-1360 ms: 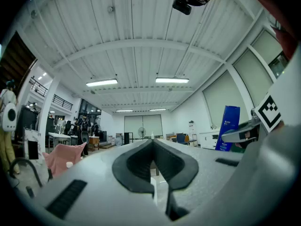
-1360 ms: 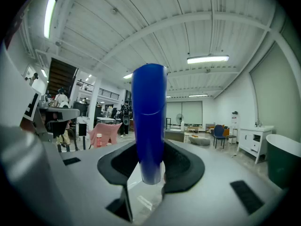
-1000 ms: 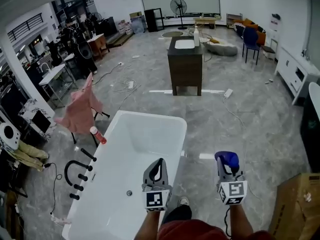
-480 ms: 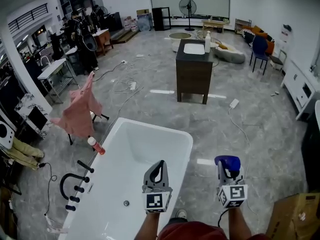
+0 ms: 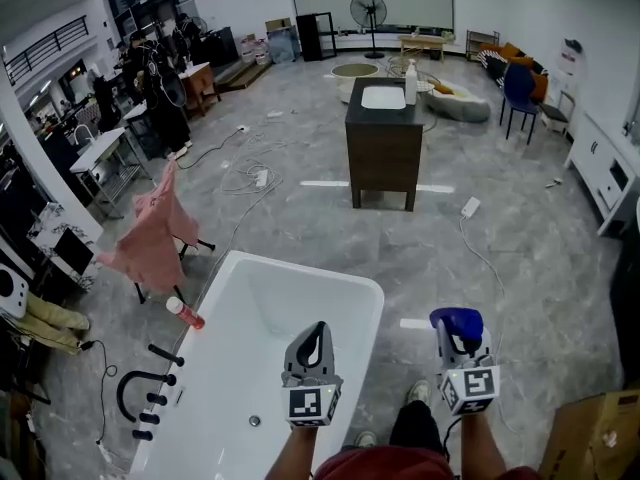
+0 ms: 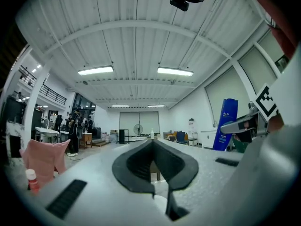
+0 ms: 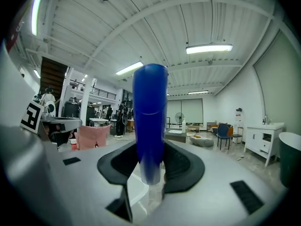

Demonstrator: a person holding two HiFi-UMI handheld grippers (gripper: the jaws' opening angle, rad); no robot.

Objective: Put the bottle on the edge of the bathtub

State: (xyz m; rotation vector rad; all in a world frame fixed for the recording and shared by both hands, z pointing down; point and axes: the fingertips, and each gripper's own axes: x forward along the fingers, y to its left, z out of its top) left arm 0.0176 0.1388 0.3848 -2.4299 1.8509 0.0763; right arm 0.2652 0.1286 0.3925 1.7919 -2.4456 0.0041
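While the task's thing is carried clear of its goal, the white bathtub [image 5: 372, 303] fills the lower left of the head view, its long axis running away from me. Its right long edge passes between my two grippers. That edge is the nearest landing place, by my judgement. It lies to the left of and below the right gripper [image 5: 458, 353], which hangs over bare floor just outside the tub's near right corner.

The left gripper [image 5: 317, 336] hovers over the basin near that same edge. Its jaws meet at the tips with nothing between them, as the left gripper view confirms [image 6: 153, 145].

The right gripper [image 7: 150, 166] has its jaws closed on the blue bottle [image 7: 149, 112], pads pressing the lower part of the body from both sides. The bottle stands upright, its long axis crossing the line of the jaws and its rounded top [image 5: 455, 320] rising above them. From the left gripper view it appears as a vertical blue column [image 6: 228, 124] off to the right.

The right hand already holds the load and is nearest the right edge, so the coming move probably calls for a short leftward and downward carry that keeps the base level.

A small red-and-white bottle [image 5: 185, 313] lies tilted on the opposite, left long edge, well apart from both grippers.
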